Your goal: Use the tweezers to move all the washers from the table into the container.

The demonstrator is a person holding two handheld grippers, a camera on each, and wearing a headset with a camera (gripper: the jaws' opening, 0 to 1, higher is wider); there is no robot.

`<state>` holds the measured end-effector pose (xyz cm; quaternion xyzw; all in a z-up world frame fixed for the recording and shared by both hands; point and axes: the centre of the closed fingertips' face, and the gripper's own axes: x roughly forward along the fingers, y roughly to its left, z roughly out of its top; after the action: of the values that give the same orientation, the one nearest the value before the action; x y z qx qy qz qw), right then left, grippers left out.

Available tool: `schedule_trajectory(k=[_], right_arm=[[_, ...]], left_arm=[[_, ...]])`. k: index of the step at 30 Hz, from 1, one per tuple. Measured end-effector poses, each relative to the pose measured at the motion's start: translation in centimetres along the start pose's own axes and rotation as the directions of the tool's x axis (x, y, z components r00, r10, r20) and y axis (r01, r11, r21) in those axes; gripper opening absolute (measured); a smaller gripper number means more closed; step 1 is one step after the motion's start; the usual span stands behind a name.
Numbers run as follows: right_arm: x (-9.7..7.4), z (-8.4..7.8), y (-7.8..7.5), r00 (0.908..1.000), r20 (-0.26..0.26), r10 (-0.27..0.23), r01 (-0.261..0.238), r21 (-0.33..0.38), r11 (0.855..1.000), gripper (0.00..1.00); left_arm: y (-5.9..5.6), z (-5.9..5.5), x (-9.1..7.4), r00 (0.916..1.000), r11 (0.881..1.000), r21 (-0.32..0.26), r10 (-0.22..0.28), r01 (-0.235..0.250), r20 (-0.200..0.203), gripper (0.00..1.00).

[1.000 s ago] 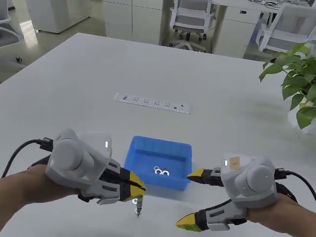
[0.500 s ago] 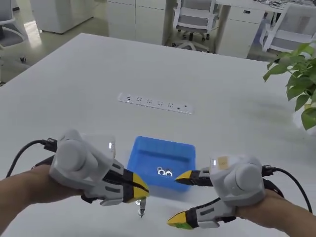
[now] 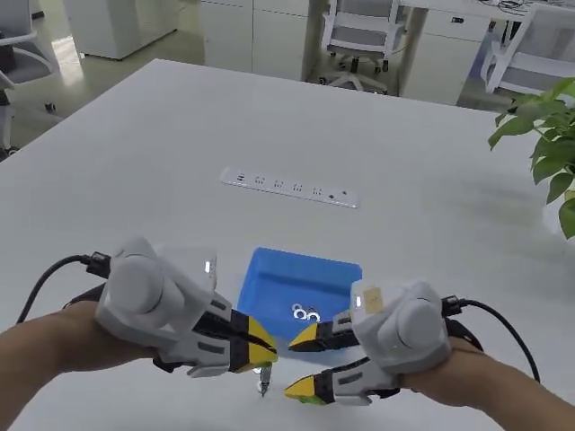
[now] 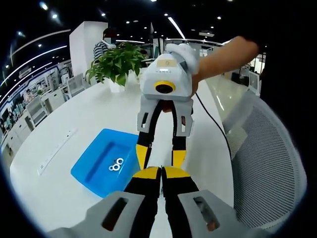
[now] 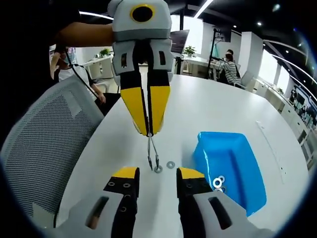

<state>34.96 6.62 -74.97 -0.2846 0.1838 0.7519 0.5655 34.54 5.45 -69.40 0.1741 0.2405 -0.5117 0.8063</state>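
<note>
At the near edge of the white table (image 3: 377, 135), the left gripper (image 3: 263, 346) has its jaws pressed together on the tweezers (image 3: 262, 384), whose tips meet a washer (image 5: 157, 169) lying on the table, with a second washer (image 5: 171, 164) just beside it; the right gripper (image 3: 301, 363) faces it with jaws apart, holding nothing. Behind them stands the blue container (image 3: 305, 263) with a few washers (image 3: 305, 314) already inside; the print on the power strip (image 3: 289, 188) farther back and the small yellow label (image 3: 370, 297) atop the right gripper are too small to read. Since a second ago the right gripper has come in from the container's right corner to sit close by the left one's tips.
</note>
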Motion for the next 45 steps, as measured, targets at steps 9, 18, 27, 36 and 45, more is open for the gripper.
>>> schedule_trajectory(k=[9,18,27,36,45], right_arm=[[1.6,0.3,0.5,0.9985,-0.017,0.053,-0.054,-0.052,0.997,0.19],[2.4,0.2,0.7,0.9961,-0.036,0.081,-0.084,-0.087,0.993,0.11],[2.8,0.3,0.7,0.9954,-0.041,0.087,-0.09,-0.089,0.992,0.12],[3.0,0.3,0.8,0.9941,-0.055,0.094,-0.099,-0.098,0.99,0.1],[2.8,0.2,0.8,0.9946,-0.058,0.086,-0.091,-0.088,0.992,0.09]], left_arm=[[0.1,0.0,0.2,1.0,1.0,-0.001,-0.002,0.002,0.002,0.05],[0.1,-0.1,0.0,1.0,1.0,-0.004,-0.002,0.002,-0.002,0.05],[0.3,-0.2,0.0,1.0,1.0,-0.008,-0.004,0.004,-0.001,0.05],[0.3,-0.1,0.0,1.0,1.0,-0.011,-0.001,0.001,-0.001,0.05],[0.3,-0.1,-0.1,1.0,1.0,-0.006,0.003,-0.003,-0.002,0.06]])
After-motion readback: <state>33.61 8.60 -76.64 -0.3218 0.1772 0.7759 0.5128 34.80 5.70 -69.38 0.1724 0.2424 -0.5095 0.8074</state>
